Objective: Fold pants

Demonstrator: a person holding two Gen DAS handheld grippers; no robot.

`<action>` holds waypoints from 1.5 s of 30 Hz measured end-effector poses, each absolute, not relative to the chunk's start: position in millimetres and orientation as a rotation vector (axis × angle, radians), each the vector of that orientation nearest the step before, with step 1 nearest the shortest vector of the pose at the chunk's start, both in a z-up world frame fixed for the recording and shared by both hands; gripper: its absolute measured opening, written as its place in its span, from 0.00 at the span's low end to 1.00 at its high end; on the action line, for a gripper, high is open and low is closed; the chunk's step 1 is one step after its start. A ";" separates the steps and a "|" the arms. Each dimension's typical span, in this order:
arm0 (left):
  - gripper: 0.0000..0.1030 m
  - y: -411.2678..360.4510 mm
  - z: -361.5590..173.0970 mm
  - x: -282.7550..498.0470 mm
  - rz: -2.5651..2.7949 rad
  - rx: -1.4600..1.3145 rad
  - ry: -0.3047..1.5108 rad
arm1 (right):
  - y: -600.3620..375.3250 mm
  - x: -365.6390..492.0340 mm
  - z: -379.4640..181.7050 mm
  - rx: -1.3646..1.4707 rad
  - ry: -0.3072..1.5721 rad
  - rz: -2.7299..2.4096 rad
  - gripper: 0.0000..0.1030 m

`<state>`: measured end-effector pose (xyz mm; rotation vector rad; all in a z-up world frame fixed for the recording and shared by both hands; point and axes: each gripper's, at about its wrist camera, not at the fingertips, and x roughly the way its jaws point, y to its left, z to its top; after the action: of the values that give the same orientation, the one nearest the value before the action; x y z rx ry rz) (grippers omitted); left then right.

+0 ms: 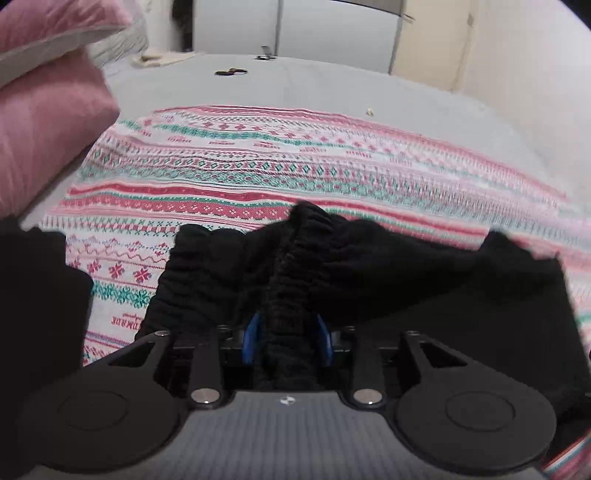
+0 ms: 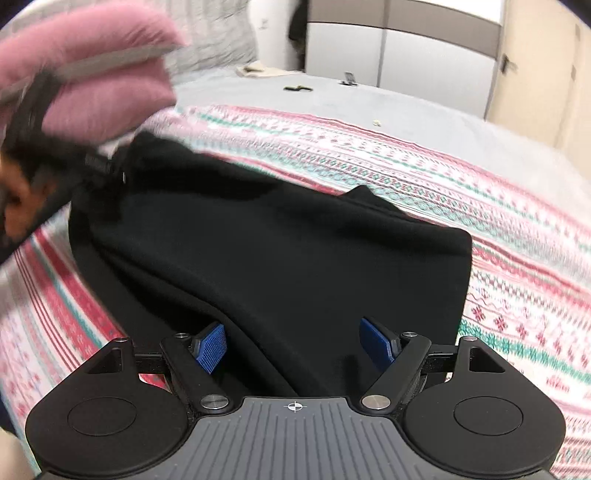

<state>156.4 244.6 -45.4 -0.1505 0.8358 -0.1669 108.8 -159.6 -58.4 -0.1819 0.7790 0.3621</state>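
The black pants [image 2: 273, 251] lie on a patterned red, green and white blanket [image 2: 480, 206]. In the left wrist view my left gripper [image 1: 287, 339] is shut on the pants' ribbed elastic waistband [image 1: 291, 280], which bunches up between the blue pads [image 1: 252, 341]. The rest of the black cloth [image 1: 443, 280] drapes to the right. In the right wrist view my right gripper [image 2: 295, 343] is open over the pants, its blue pads [image 2: 211, 347] wide apart with black cloth lying between them, not clamped. The other hand and gripper [image 2: 33, 177] show blurred at the left.
Pink pillows [image 1: 40, 122] stack at the left on a grey bed sheet [image 1: 332, 85]. Small dark objects [image 1: 231, 72] lie at the bed's far end. White wardrobe doors [image 1: 295, 26] and a beige wall stand behind the bed.
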 end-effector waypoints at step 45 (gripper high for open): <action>0.73 104.8 -58.9 114.4 -0.361 0.065 0.885 | -238.1 231.8 -54.8 -0.096 0.847 0.187 0.25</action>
<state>114.4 104.8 -58.9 0.0645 0.8851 -0.3615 231.8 -238.1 -54.8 -0.0959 0.8468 0.1867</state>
